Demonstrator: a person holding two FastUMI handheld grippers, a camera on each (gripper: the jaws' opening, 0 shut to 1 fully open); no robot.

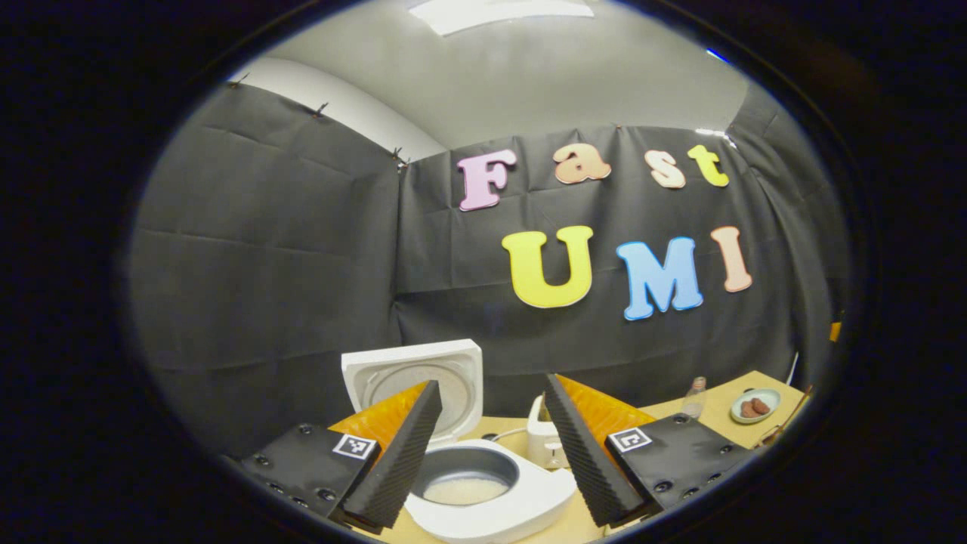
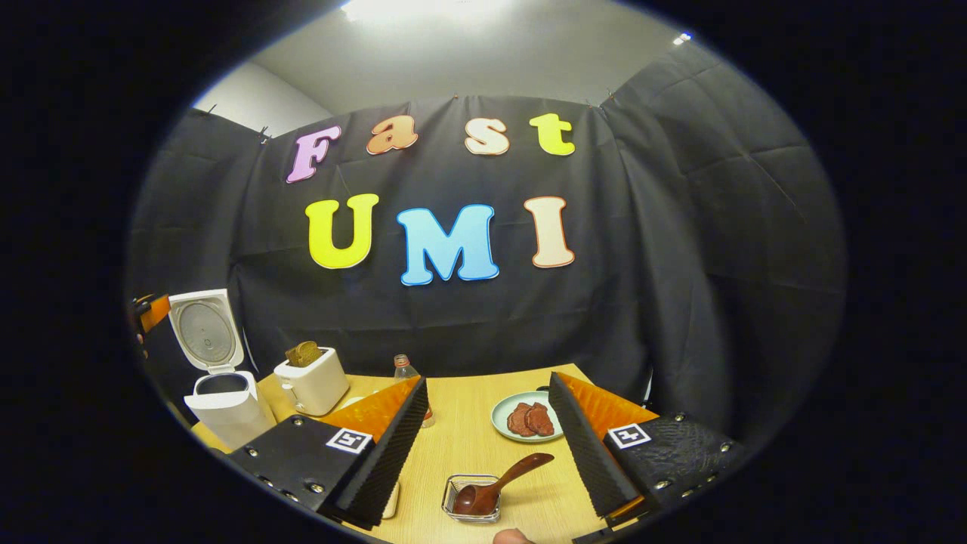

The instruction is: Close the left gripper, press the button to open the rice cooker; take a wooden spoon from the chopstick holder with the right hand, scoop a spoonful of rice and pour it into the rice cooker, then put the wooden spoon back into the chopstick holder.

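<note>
The white rice cooker (image 1: 498, 502) stands with its lid (image 1: 415, 378) up, and white rice lies in its grey inner pot (image 1: 467, 480). My left gripper (image 1: 491, 453) hovers just above and in front of it, open, with nothing between its fingers. In the right gripper view the same cooker (image 2: 227, 408) stands at the far left of the wooden table (image 2: 483, 423). A brown wooden spoon (image 2: 498, 480) rests with its bowl in a small wire holder (image 2: 472, 499). My right gripper (image 2: 487, 461) hangs open above the spoon, apart from it.
A white toaster (image 2: 311, 384) with bread stands right of the cooker, a small bottle (image 2: 406, 370) beside it. A pale plate (image 2: 505, 415) carries slices of meat. The other gripper's edge (image 2: 151, 310) shows at the far left. A fingertip (image 2: 514, 536) shows at the bottom edge.
</note>
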